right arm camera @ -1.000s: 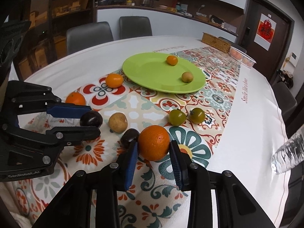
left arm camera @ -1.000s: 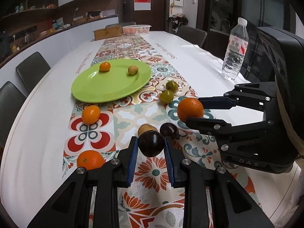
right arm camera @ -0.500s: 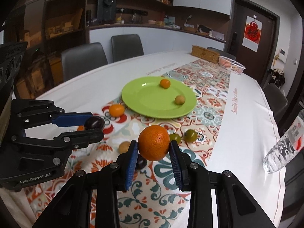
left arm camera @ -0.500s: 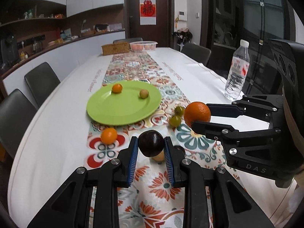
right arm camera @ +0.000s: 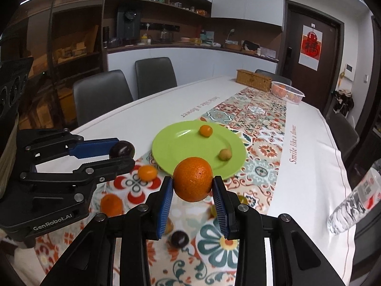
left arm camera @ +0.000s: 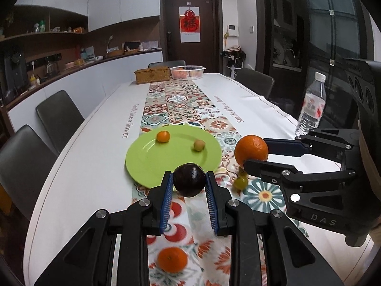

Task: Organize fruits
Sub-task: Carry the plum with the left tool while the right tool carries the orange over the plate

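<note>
My left gripper (left arm camera: pixel 189 186) is shut on a dark purple plum (left arm camera: pixel 189 180) and holds it in the air at the near edge of the green plate (left arm camera: pixel 152 164). My right gripper (right arm camera: pixel 193 188) is shut on a large orange (right arm camera: pixel 193 178), raised just short of the plate (right arm camera: pixel 181 143). The plate holds a small orange fruit (left arm camera: pixel 163 136) and a small tan fruit (left arm camera: pixel 199 145). Each gripper shows in the other's view: the right one (left arm camera: pixel 256 153) and the left one (right arm camera: pixel 121 153).
On the patterned runner lie a mandarin (left arm camera: pixel 172 259), a green fruit (left arm camera: pixel 240 182), two more mandarins (right arm camera: pixel 147 173) (right arm camera: pixel 111 205) and another dark plum (right arm camera: pixel 179 238). A water bottle (left arm camera: pixel 310 106) stands at the right. A wicker box (left arm camera: pixel 152 75) and white basket (left arm camera: pixel 187 72) stand far back.
Both grippers have risen from the runner with their fruit and moved forward toward the green plate. The fruits left on the runner now lie below and behind the fingers.
</note>
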### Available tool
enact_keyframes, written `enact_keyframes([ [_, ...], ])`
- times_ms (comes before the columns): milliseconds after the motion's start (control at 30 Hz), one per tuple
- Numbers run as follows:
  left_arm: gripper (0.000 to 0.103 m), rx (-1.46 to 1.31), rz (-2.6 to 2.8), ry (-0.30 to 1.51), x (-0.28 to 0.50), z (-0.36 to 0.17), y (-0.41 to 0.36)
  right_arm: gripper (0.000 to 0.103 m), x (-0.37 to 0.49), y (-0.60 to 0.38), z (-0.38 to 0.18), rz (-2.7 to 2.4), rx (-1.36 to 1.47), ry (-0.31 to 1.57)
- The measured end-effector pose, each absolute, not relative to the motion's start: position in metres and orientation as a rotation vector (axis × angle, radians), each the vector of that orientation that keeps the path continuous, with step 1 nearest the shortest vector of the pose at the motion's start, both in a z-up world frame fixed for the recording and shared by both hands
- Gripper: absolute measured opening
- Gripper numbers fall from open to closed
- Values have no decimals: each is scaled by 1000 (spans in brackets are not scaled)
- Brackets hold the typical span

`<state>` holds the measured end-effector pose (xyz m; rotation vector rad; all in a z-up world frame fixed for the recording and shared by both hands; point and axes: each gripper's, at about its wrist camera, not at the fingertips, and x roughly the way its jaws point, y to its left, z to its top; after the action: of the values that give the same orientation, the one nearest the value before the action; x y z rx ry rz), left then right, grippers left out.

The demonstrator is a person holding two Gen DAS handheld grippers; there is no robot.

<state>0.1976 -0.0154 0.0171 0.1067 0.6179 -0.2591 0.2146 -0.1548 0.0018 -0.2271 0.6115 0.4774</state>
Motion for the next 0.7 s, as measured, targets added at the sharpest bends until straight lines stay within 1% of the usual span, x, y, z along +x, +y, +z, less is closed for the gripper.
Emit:
enact_keyframes([
  [367,27,67,-286,685,260,13,6,35,271,-136,-1,468,-210,664],
  [700,27,24,-291,794,326,-17,23,35,332,-118,-19,464,-241,749],
])
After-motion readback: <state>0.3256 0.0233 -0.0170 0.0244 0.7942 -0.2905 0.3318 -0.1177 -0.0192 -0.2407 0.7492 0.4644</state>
